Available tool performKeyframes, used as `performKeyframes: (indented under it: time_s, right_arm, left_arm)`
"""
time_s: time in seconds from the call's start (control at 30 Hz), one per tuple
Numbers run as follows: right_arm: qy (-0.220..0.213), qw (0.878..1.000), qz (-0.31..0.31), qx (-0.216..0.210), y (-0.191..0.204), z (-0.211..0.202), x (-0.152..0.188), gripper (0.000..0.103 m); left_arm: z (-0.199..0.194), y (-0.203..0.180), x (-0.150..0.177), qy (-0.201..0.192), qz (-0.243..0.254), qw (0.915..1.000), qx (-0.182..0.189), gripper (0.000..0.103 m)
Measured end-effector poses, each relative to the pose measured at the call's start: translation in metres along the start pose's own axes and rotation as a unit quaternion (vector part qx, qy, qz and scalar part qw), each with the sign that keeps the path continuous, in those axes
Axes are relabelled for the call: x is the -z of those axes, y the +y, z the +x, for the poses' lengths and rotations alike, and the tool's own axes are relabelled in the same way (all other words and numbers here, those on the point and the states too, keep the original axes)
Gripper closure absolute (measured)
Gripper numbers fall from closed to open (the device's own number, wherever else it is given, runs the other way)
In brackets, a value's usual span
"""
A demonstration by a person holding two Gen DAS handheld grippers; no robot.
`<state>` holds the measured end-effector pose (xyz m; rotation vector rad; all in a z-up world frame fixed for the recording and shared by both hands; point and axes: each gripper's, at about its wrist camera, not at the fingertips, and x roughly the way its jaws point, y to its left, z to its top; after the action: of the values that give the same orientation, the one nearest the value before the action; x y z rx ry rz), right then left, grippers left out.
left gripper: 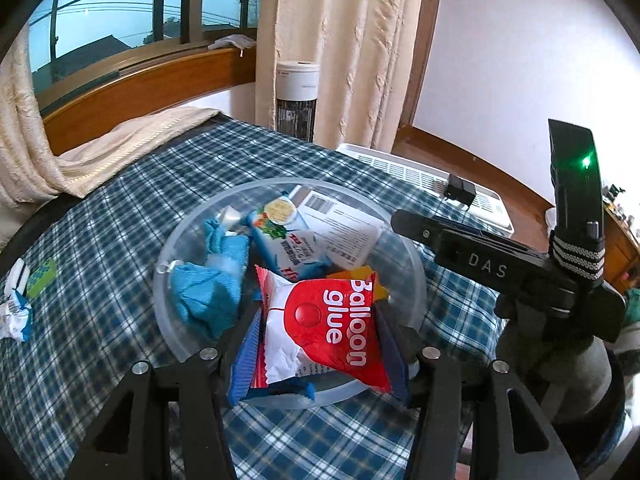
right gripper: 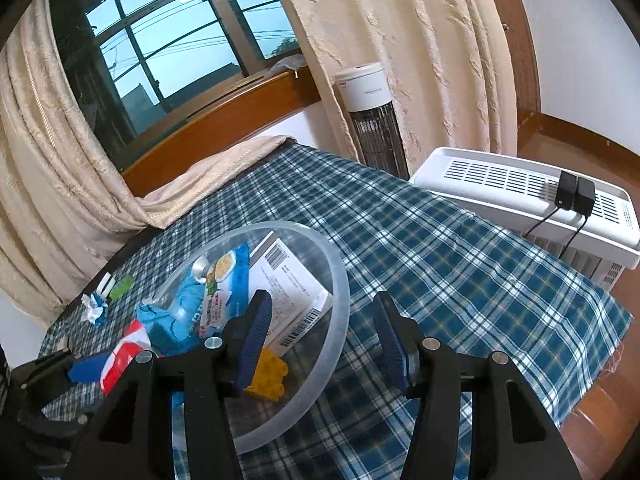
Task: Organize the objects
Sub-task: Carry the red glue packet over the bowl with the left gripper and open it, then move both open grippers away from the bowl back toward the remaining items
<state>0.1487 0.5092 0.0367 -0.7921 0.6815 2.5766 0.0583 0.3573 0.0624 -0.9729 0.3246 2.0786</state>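
Balloon glue packet [left gripper: 320, 328] sits between the down-tilted left gripper's [left gripper: 320, 356] jaws over the bowl [left gripper: 404, 248]; right jaws gape empty.

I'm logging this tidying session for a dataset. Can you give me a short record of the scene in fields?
Surface: blue checked cloth
Container: clear bowl
In bowl: blue rag, food packet, printed paper, yellow brick
Left gripper: balloon glue packet between its fingers, over the bowl; grip unclear
Right gripper: open, empty, bowl rim showing between its fingers
Outside bowl: crumpled wrapper, green tag
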Motion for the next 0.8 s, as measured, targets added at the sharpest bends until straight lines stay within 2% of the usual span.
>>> performKeyframes:
  time_s: [0.03,0.13,0.8]
  right_arm:
    - [0.000,1.000,0.001,0.000,-0.001,0.000,0.000,0.049]
    - [0.000,1.000,0.000,-0.001,-0.001,0.000,0.000,0.049]
    - [0.007,1.000,-0.013,-0.011,0.019,0.003,0.006,0.048]
  left_arm:
    - [0.001,-0.001,0.000,0.001,-0.001,1.0000,0.000,0.035]
    - [0.003,0.002,0.002,0.003,-0.011,0.9999,0.001,0.024]
    - [-0.015,0.034,0.019,-0.008,-0.052,0.9983,-0.027,0.020]
